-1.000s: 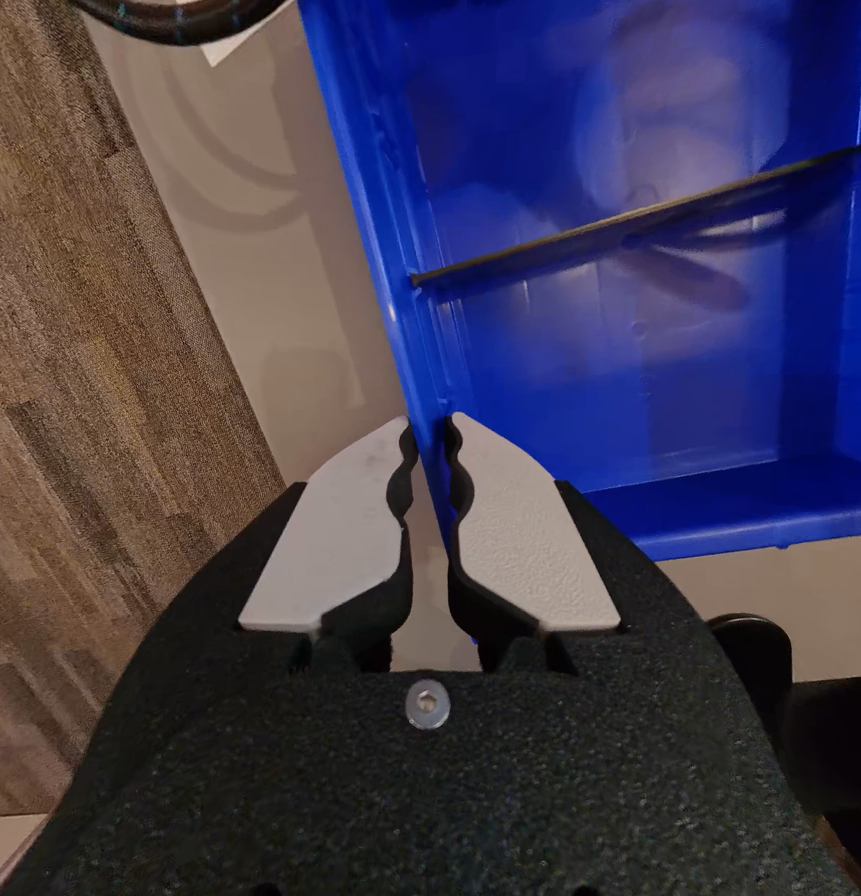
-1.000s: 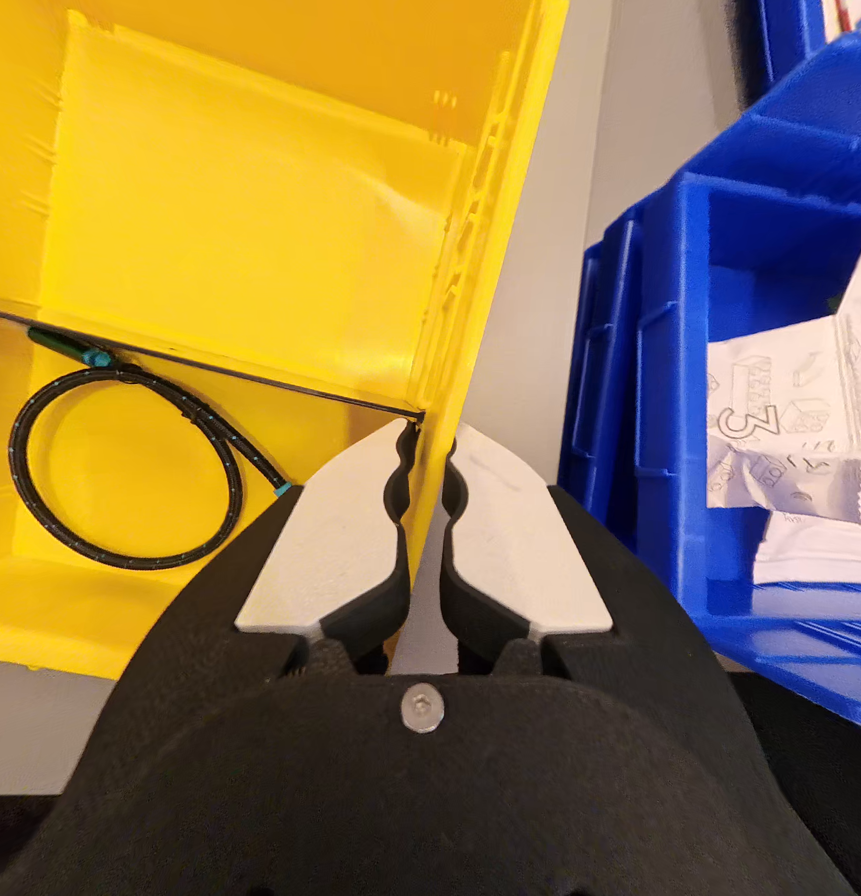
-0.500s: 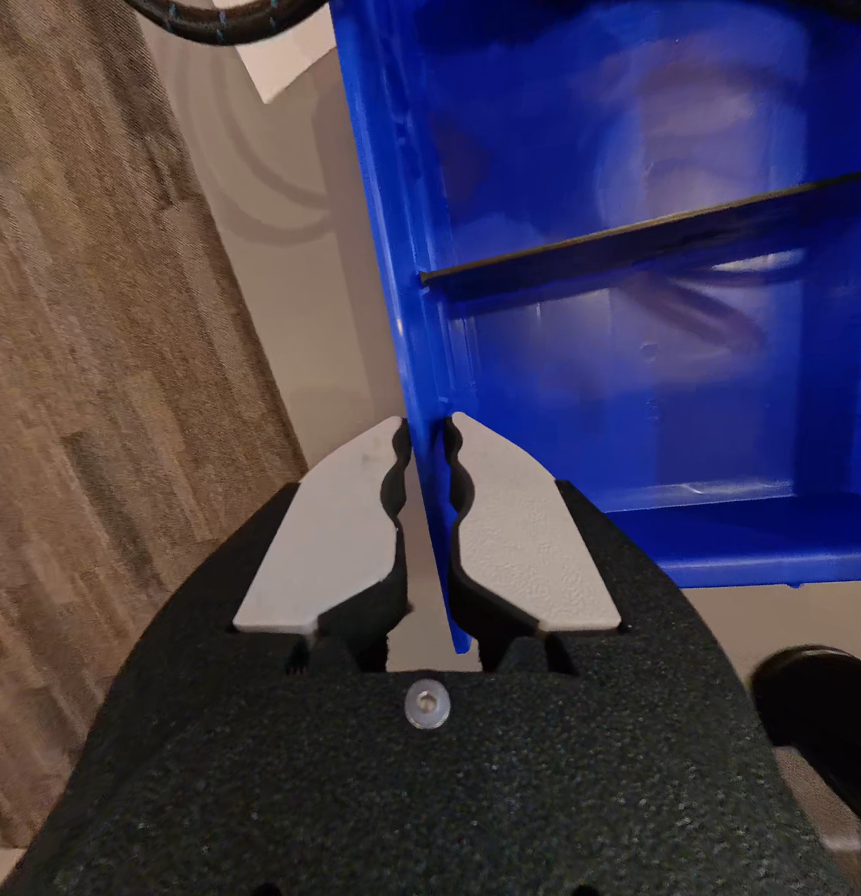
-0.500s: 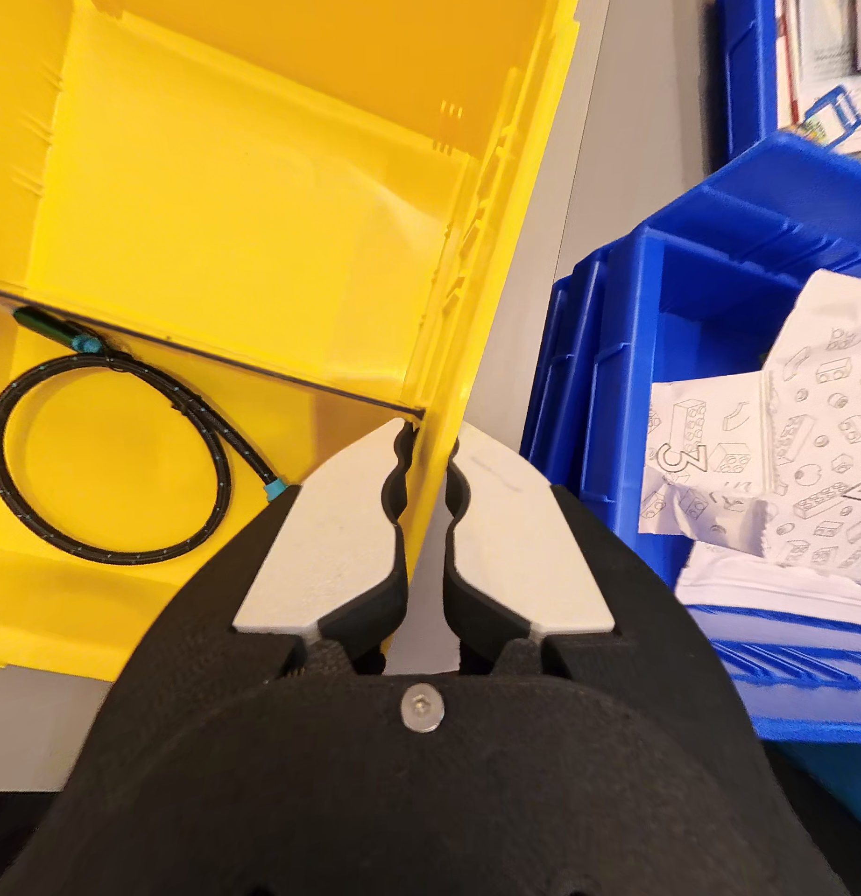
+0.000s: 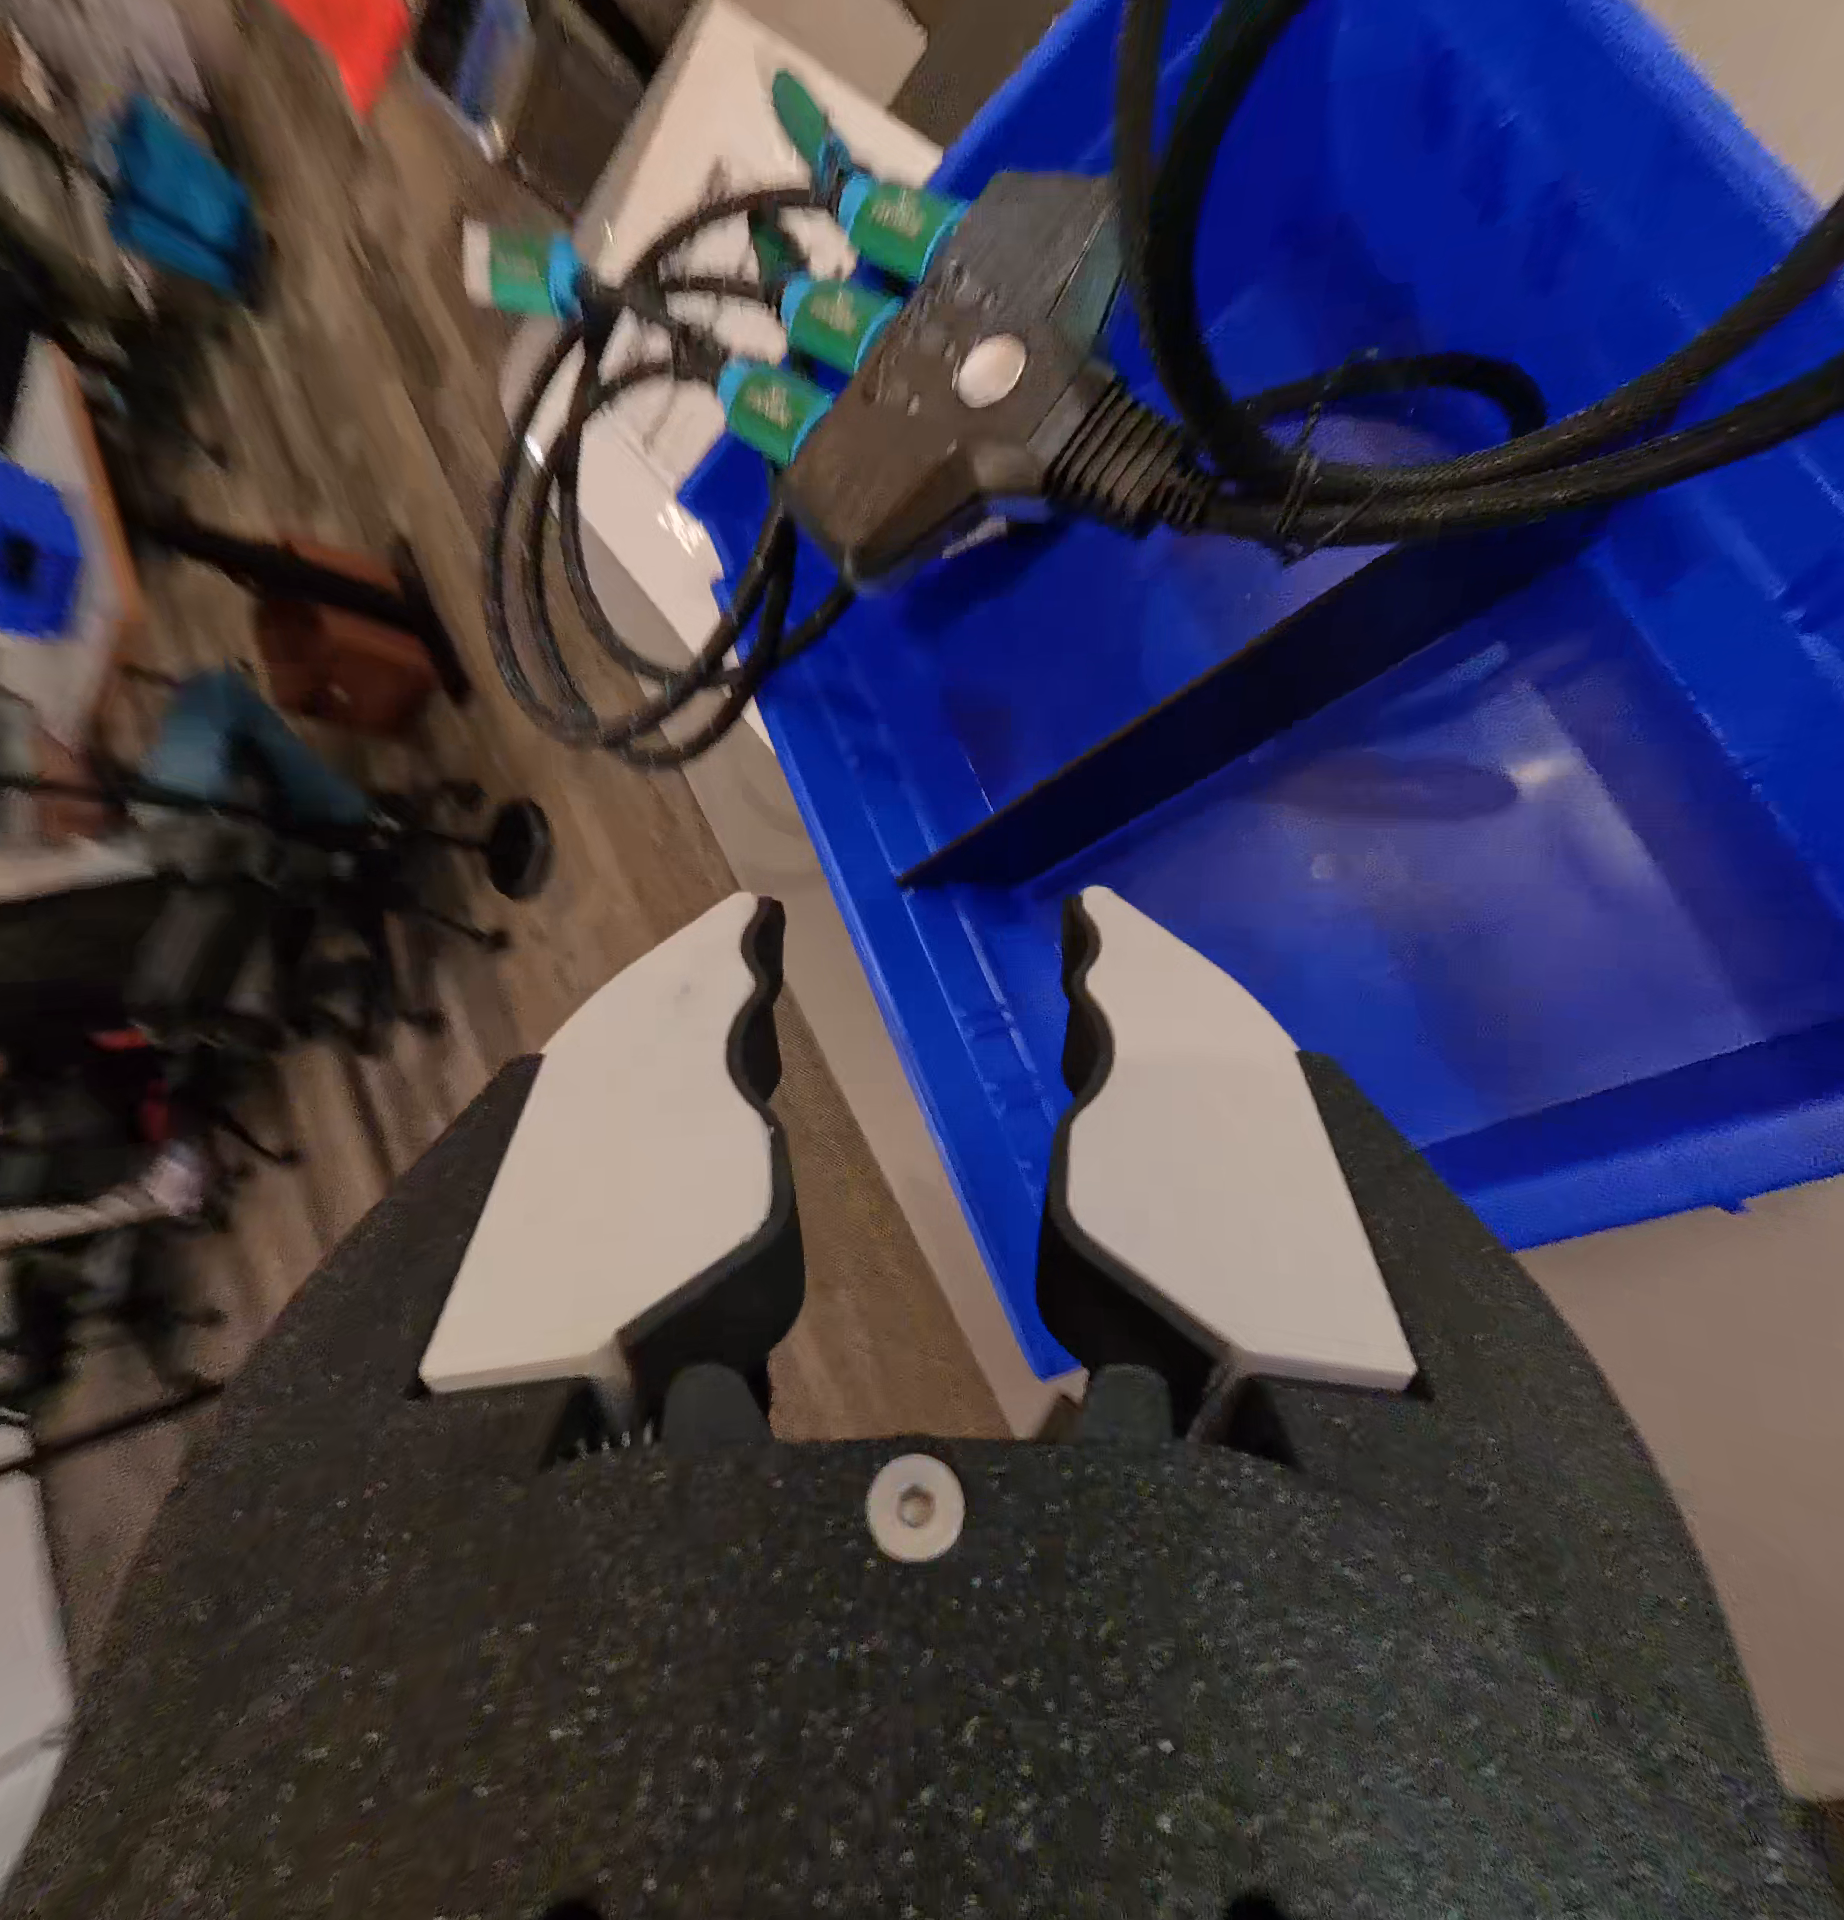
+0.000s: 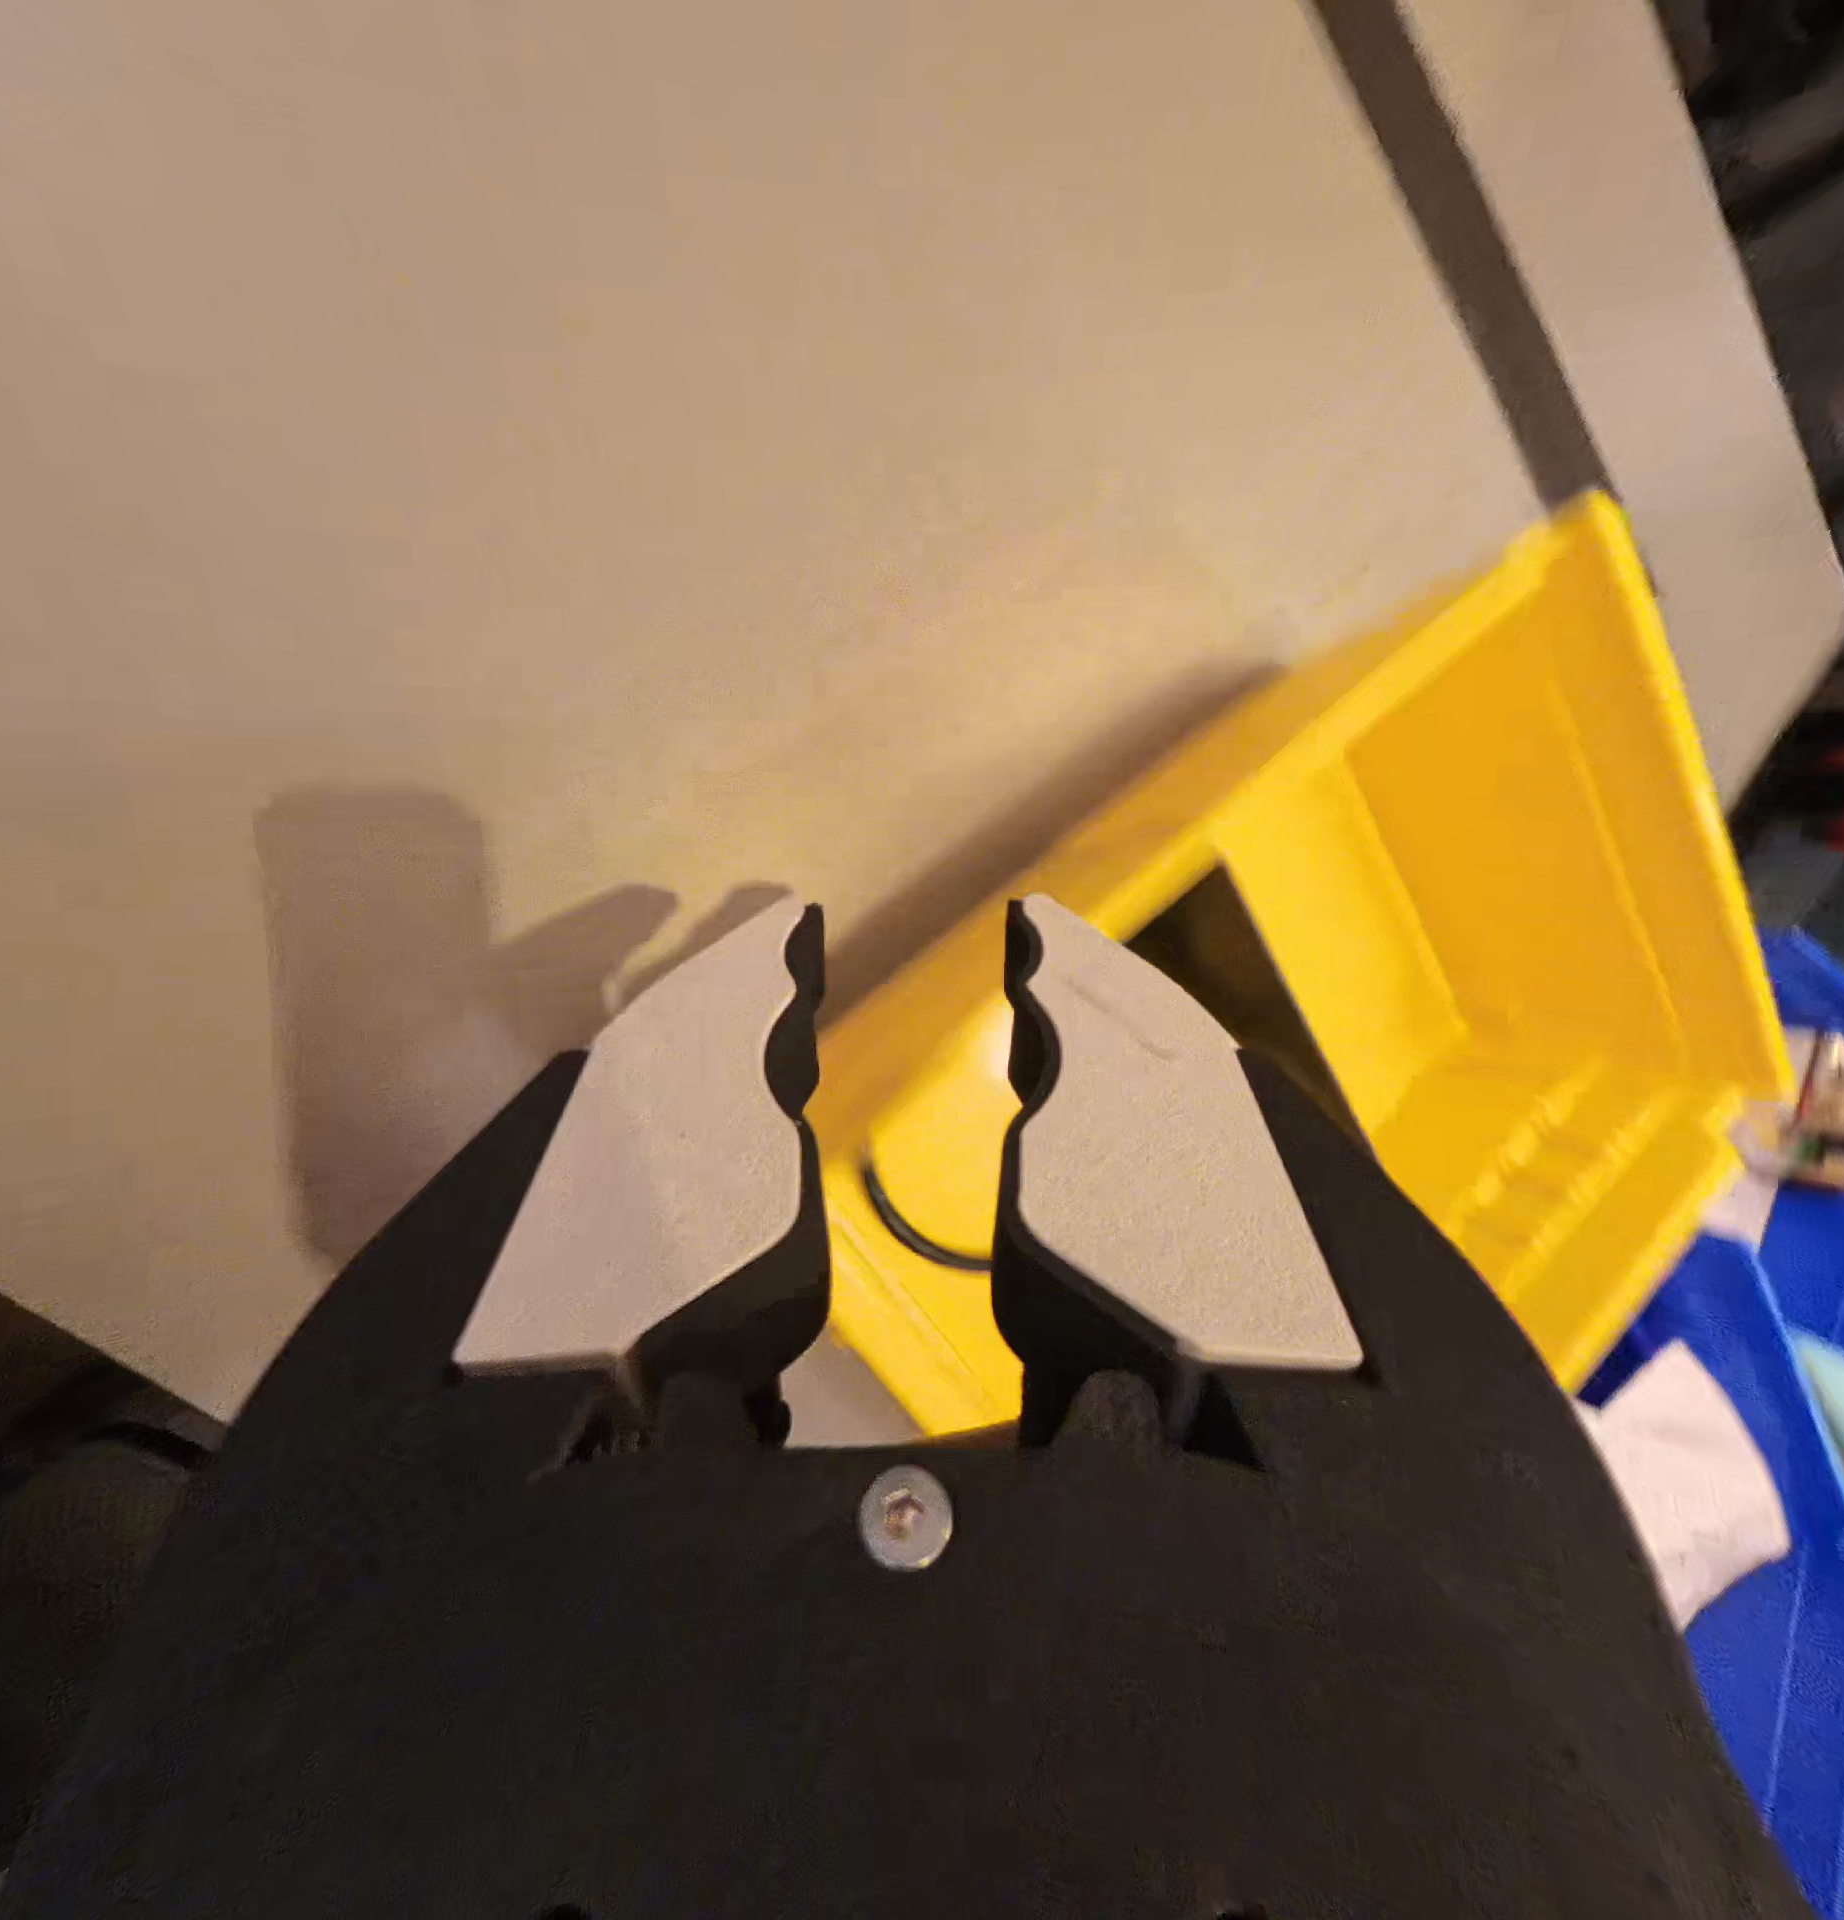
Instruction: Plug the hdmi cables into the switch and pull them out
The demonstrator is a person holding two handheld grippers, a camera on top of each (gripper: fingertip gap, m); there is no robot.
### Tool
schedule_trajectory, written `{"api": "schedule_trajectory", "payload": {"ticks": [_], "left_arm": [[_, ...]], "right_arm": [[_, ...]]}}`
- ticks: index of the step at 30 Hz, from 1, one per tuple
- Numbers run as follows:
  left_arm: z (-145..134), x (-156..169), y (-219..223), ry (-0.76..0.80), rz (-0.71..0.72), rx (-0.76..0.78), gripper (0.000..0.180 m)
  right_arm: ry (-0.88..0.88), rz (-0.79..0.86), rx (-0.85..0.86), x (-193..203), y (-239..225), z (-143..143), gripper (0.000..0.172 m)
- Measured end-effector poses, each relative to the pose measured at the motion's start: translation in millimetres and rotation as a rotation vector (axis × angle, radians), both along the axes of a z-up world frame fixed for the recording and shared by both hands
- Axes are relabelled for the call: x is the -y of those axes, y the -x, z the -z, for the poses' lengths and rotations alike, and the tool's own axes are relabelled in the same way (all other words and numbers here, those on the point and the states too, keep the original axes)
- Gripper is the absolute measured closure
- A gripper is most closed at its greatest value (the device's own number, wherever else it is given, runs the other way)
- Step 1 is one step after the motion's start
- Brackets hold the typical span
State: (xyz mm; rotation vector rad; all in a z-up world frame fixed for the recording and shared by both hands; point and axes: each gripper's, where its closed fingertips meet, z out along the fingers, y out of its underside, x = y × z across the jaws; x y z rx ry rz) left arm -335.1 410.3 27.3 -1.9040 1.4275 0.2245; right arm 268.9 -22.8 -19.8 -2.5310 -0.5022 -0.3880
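Both grippers have just let go. A second ago the left gripper (image 5: 918, 914) was pinched on the side wall of the blue bin (image 5: 959, 1039); now its fingers (image 5: 637, 1122) stand wide apart. That wall still runs up between them, but with clear space on either side, so nothing is held. The bin sits on the pale desk (image 5: 1624, 1455), close to the desk's left edge, with the wood floor (image 5: 430, 520) beyond it. Inside the bin a dark divider (image 5: 1261, 717) crosses from wall to wall. At the bin's far corner, a black connector block (image 5: 959, 364) with green plugs (image 5: 772, 405) and braided black cables (image 5: 1417, 436) hangs over the rim, some loops of it trailing outside the bin.

The right gripper (image 6: 913, 925) was likewise clamped on the wall of the yellow bin (image 6: 1520, 935); its fingers (image 6: 669, 1143) are now parted to a moderate gap and grip nothing. The yellow bin lies past and to the right of the fingertips on the same desk, its near corner showing between the fingers. A bit of black cable (image 6: 918, 1236) shows low inside the yellow bin. To the right of the yellow bin are other blue bins (image 6: 1780, 1558) with white paper in them.

So both bins have been released and rest on the desk on their own.
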Motion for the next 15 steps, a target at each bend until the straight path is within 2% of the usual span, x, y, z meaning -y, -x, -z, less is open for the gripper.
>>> {"api": "schedule_trajectory", "payload": {"ticks": [4,6,8,11,15], "left_arm": [[-1.2,4.6,-26.5,-0.117,0.159,-0.057,0.124],[0.6,-1.7,-33.8,-0.148,0.161,-0.078,0.125],[1.0,-16.6,-36.7,-0.231,0.174,-0.156,0.125],[7.3,-37.3,-44.1,-0.418,0.316,-0.352,0.124],[23.8,-57.7,-55.5,-0.558,0.443,-0.545,0.124]], "right_arm": [[0.030,-0.191,-0.016,-20.2,82.2,49.7,0.138],[0.010,-0.238,-0.021,-29.3,102.7,65.6,0.138],[-0.016,-0.250,0.004,-37.9,108.6,76.1,0.138],[-0.027,-0.252,-0.008,-43.3,113.6,87.8,0.138],[-0.027,-0.257,-0.009,-41.6,114.3,95.2,0.139]]}}
